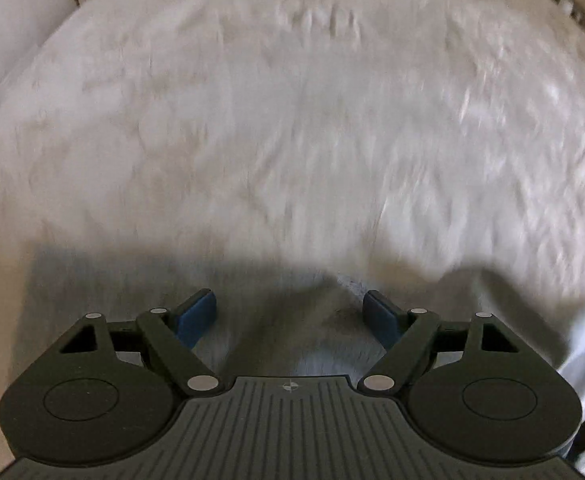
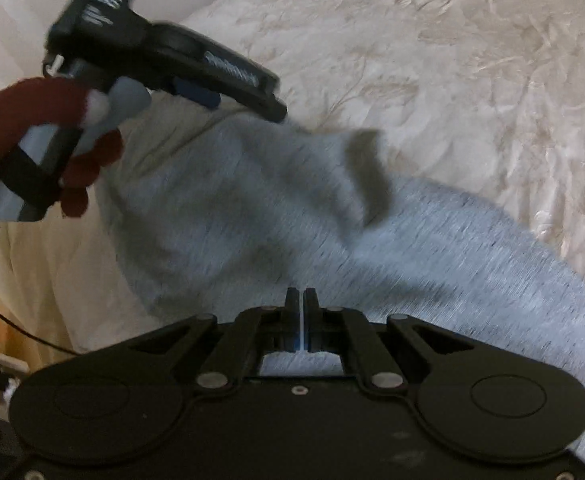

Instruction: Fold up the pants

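Seemingly mid-fold, I've my right gripper pinching the grey sweatpants lying mid-frame on the cream bedspread, while my left gripper, jaws spread, must next grab their edge.

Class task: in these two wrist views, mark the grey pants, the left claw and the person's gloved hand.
grey pants (image 2: 252,216): right wrist view, on the bunched cloth.
left claw (image 1: 290,314): left wrist view, midway between its parted fingertips.
gloved hand (image 2: 72,148): right wrist view, on the red glove's fingers.
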`<control>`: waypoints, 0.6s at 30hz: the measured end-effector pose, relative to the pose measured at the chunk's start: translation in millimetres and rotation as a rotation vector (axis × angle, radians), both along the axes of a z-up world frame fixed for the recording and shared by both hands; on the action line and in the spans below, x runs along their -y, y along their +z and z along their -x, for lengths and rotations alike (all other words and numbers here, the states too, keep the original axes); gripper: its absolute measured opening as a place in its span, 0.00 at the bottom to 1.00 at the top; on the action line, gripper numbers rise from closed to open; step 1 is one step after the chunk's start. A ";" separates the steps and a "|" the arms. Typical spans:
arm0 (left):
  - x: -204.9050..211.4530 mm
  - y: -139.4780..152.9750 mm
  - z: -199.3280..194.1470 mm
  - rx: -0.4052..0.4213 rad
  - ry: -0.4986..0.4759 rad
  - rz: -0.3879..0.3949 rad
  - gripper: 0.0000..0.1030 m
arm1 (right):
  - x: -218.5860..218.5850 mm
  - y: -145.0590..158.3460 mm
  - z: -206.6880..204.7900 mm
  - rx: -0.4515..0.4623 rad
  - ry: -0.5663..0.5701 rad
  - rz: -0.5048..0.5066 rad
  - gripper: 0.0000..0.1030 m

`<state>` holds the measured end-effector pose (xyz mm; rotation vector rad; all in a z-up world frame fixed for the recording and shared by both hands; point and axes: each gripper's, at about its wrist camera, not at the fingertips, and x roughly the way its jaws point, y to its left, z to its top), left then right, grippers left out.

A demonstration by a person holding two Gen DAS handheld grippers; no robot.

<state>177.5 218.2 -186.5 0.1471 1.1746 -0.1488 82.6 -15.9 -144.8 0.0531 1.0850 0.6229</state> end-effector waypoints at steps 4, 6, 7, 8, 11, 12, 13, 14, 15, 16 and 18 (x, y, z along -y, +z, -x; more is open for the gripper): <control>-6.0 -12.8 32.4 0.042 -0.054 -0.029 0.79 | 9.8 9.3 -6.5 0.004 -0.074 -0.045 0.13; -8.7 -13.4 43.8 0.062 -0.071 -0.031 0.79 | 22.5 20.9 -20.1 0.034 -0.150 -0.076 0.25; -10.3 -13.4 46.3 0.067 -0.072 -0.027 0.79 | 28.1 25.9 -28.6 0.042 -0.176 -0.086 0.42; -10.8 -14.1 47.8 0.072 -0.072 -0.024 0.79 | 33.1 29.5 -40.9 0.045 -0.202 -0.099 0.46; -7.5 -14.7 46.9 0.082 -0.076 -0.030 0.79 | 38.1 28.7 -76.4 0.005 -0.225 -0.149 0.47; -5.4 -16.1 45.2 0.085 -0.078 -0.034 0.79 | 36.6 26.2 -86.4 -0.023 -0.220 -0.157 0.47; -4.7 -16.4 47.1 0.088 -0.079 -0.037 0.79 | 33.5 22.3 -96.6 -0.057 -0.209 -0.165 0.47; -4.1 -16.7 46.8 0.090 -0.079 -0.039 0.79 | 28.3 20.1 -105.1 -0.080 -0.200 -0.178 0.47; -3.3 -16.2 48.7 0.092 -0.080 -0.040 0.79 | 25.3 17.3 -110.5 -0.101 -0.192 -0.194 0.47; -4.2 -15.2 49.3 0.094 -0.080 -0.039 0.79 | 21.8 15.4 -115.1 -0.128 -0.183 -0.215 0.47; -4.8 -15.4 49.7 0.098 -0.080 -0.036 0.80 | 12.1 9.7 -118.0 -0.183 -0.168 -0.239 0.46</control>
